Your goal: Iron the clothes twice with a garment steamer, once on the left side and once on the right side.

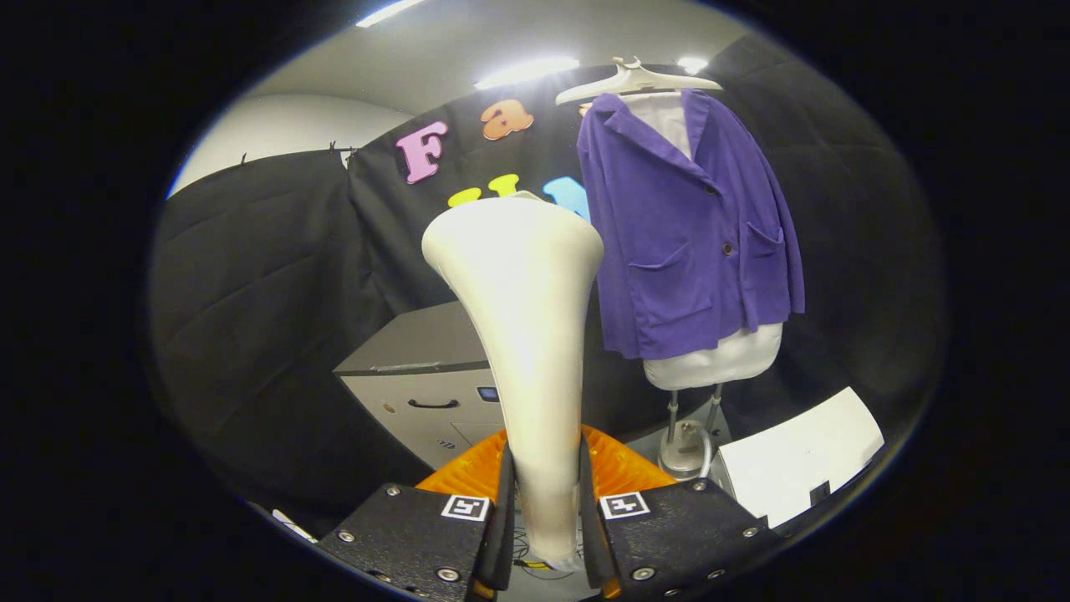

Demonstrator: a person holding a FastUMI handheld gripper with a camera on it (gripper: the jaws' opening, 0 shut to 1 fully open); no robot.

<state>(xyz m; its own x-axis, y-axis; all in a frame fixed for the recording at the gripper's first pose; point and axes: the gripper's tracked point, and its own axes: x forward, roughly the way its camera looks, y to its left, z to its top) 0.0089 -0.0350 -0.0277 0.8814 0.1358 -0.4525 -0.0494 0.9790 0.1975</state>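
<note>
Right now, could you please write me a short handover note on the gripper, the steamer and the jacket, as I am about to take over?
Hand-held gripper: shut on the white flared garment steamer head, which stands upright between the fingers.
Purple buttoned jacket: hangs on a white hanger over a white mannequin torso, beyond the fingers and to the right, apart from the steamer.
Done: steamer picked up.
Left: judging by the gap, probably both passes, left side and right side.
</note>
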